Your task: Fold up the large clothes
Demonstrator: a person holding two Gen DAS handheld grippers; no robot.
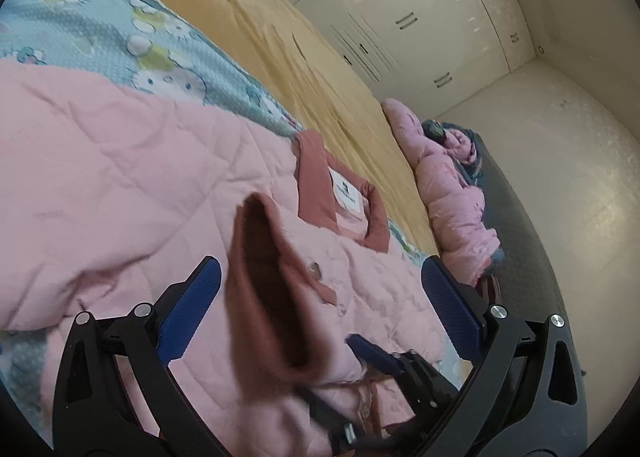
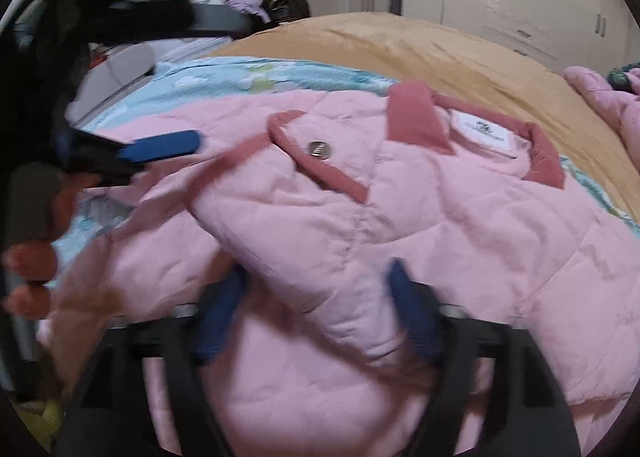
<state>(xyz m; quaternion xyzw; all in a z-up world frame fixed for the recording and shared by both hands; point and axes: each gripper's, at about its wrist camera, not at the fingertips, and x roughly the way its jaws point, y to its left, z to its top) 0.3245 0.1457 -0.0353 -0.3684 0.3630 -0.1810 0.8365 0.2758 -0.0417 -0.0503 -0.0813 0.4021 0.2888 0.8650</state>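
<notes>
Jacket (image 2: pixel 420 225): pink, quilted, lying on the bed (image 2: pixel 460 53) over a blue cartoon-print sheet (image 1: pixel 100 29), dark pink collar (image 2: pixel 416 117) and white label (image 2: pixel 482 133) showing.
Sleeve (image 2: pixel 304 241): lying folded across the jacket front, cuff (image 1: pixel 264 289) facing the left gripper.
Left gripper (image 1: pixel 320 293): fingers standing released, spread to either side of the cuff.
Right gripper (image 2: pixel 316 297): blurred, fingers spread wide, sleeve lying between them, pads not pressing.
Second pink jacket (image 1: pixel 452 193): sitting at the bed's far edge.

Soft, even indoor light filled both fisheye views; glare streaked the wardrobe doors (image 1: pixel 404 17), edges curved darkly, and motion blur smeared the foreground below them.
</notes>
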